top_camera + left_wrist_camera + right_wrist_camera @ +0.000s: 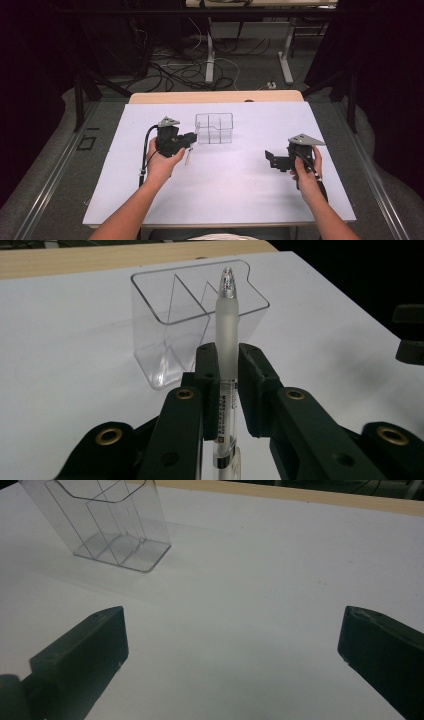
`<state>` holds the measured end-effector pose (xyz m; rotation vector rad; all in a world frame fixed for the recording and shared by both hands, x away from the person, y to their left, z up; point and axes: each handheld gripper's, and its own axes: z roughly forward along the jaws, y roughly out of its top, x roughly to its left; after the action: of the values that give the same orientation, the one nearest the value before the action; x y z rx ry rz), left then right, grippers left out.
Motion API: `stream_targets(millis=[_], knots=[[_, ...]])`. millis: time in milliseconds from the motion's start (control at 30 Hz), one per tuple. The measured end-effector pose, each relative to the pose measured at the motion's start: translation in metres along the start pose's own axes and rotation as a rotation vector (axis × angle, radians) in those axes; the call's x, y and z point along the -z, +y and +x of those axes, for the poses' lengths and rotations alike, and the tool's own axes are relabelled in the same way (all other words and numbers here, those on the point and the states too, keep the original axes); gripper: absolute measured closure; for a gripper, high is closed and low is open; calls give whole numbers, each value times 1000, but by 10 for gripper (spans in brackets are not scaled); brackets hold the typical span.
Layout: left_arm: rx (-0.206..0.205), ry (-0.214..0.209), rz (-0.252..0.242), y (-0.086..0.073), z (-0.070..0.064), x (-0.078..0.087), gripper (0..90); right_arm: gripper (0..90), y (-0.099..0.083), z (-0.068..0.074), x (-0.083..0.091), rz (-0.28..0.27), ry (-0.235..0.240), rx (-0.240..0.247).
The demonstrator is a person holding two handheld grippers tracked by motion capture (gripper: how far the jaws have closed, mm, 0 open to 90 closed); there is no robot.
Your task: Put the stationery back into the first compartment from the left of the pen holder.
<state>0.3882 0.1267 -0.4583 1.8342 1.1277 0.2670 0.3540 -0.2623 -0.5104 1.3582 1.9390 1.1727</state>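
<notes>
A clear plastic organizer (pixel 214 128) with inner dividers stands on the white table top (pixel 220 180), toward the back middle. My left gripper (pixel 192 137) is just left of it, shut on a frosted white pen (pixel 226 345) that stands upright between the jaws, tip up. In the left gripper view the organizer (pixel 170 340) sits close behind the pen. My right gripper (pixel 270 157) hovers at the right side of the table, open, with nothing between its jaws. The organizer (pixel 107 525) appears at the upper left of the right gripper view.
A wooden strip (pixel 215 96) runs along the far edge of the table. Beyond it lie cables on the floor (pixel 175 70) and desk legs (pixel 286 60). Dark curtains flank both sides.
</notes>
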Motion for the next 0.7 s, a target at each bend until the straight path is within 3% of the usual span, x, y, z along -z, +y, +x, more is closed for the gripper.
stream_targets(millis=[700], knots=[[-14,10,-50,39,-1,-13,797,0,-2,-4,-1,1,1,-15]])
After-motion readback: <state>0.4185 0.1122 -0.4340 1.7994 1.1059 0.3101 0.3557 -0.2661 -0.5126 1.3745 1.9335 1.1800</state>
